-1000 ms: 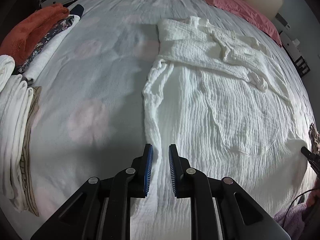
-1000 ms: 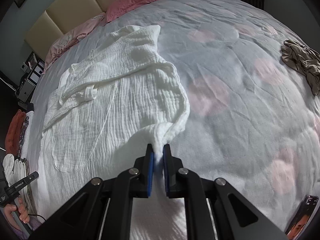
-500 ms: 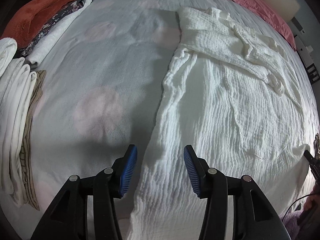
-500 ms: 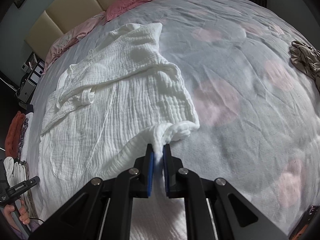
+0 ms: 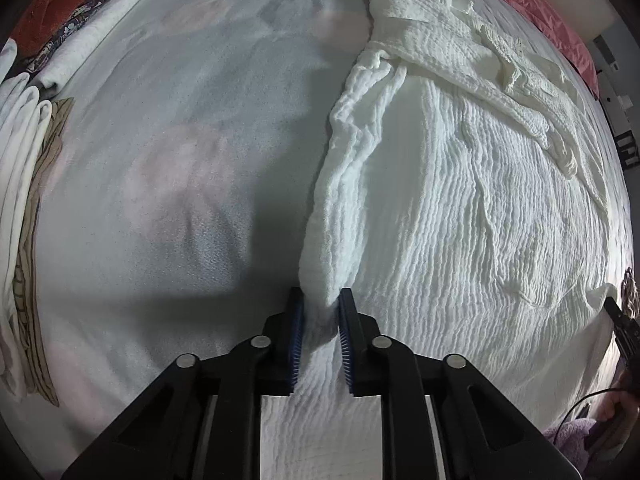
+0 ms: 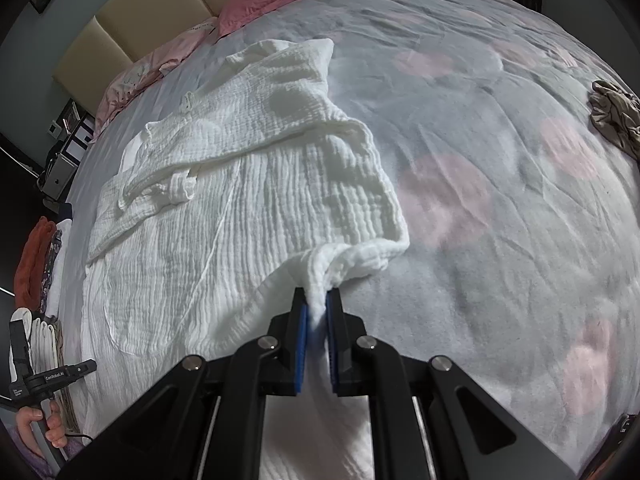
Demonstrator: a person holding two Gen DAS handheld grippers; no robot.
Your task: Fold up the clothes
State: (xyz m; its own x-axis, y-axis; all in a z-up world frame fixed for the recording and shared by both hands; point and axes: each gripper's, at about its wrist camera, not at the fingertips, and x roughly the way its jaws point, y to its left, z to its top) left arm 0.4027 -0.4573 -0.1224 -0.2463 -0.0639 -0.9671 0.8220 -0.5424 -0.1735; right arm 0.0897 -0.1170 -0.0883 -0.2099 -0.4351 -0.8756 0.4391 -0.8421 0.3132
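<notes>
I've got both claws, left gripper (image 5: pixel 321 307) and right gripper (image 6: pixel 318 307), pinching the white garment's (image 5: pixel 460 200) near hem corners at the bed's (image 6: pixel 500 168) near edge, ready to lift evenly.

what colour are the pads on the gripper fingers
Blue, ribbed pads on black fingers; clearest in the left wrist view, closing on the white garment.

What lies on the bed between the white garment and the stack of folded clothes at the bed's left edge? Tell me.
Only bare bedspread, in the left wrist view, between the white garment and the folded stack; nothing rests on that stretch.
</notes>
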